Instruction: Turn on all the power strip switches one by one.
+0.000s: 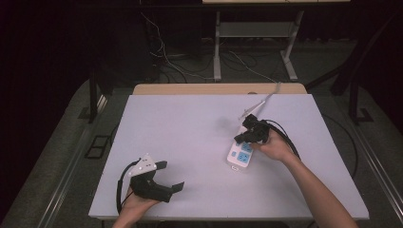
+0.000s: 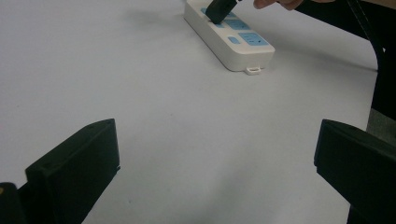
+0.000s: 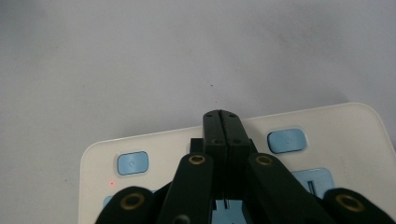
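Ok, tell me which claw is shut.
The right claw, over the white power strip: its jaws are pressed together with no gap. The left claw, near the table's front edge, has its jaws spread wide apart.

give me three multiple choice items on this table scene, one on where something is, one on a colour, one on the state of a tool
1. Where does the power strip lie on the white table?
A. right of centre, under the right tool
B. at the far left edge
C. beside the left tool

2. What colour are the strip's buttons and socket faces?
A. red
B. blue
C. green

3. How do the left tool's jaws stand?
A. shut on the strip
C. shut on a cable
B. wide apart, holding nothing

Answers:
1 A, the high view shows the strip right of centre with the right tool over it.
2 B, the right gripper view shows light blue buttons on the cream body.
3 B, the left gripper view shows bare table between the two jaws.
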